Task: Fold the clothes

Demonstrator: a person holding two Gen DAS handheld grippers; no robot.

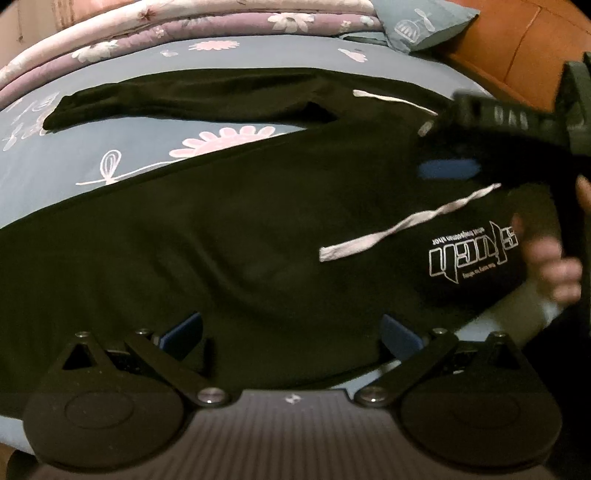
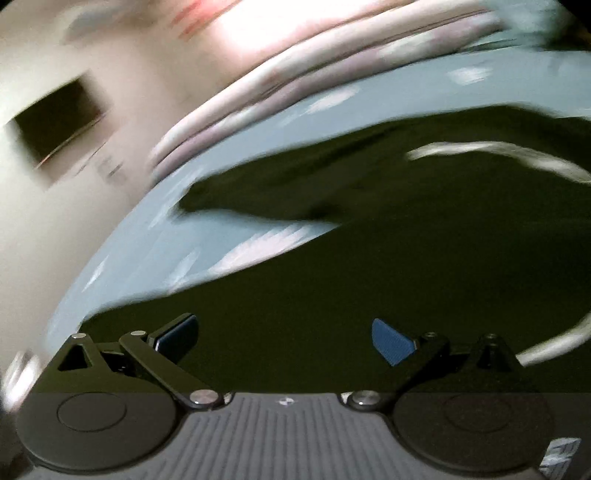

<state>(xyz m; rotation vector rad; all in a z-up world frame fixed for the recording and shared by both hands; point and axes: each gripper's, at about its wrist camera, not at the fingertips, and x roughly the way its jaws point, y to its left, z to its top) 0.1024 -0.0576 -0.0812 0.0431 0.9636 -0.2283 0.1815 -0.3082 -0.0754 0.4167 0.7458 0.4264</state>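
Black sweatpants (image 1: 258, 221) lie spread on a blue flowered bedsheet (image 1: 74, 166), legs reaching left, waist at the right. Two white drawstrings (image 1: 406, 225) and a white printed logo (image 1: 476, 251) mark the waist end. My left gripper (image 1: 291, 332) is open just above the near leg, with nothing between its blue pads. At upper right my right gripper (image 1: 447, 140) hovers over the waistband, held by a person's hand (image 1: 554, 269). The right wrist view is motion-blurred: the right gripper (image 2: 284, 336) is open over the black fabric (image 2: 406, 240), with a drawstring (image 2: 498, 151) beyond it.
A folded floral quilt (image 1: 184, 26) lies along the far side of the bed, with a blue pillow (image 1: 424, 22) beside it. An orange headboard (image 1: 517, 48) rises at the right. The sheet (image 2: 147, 258) shows left of the pants, and a pale wall with a dark rectangle (image 2: 55, 122) lies past the bed.
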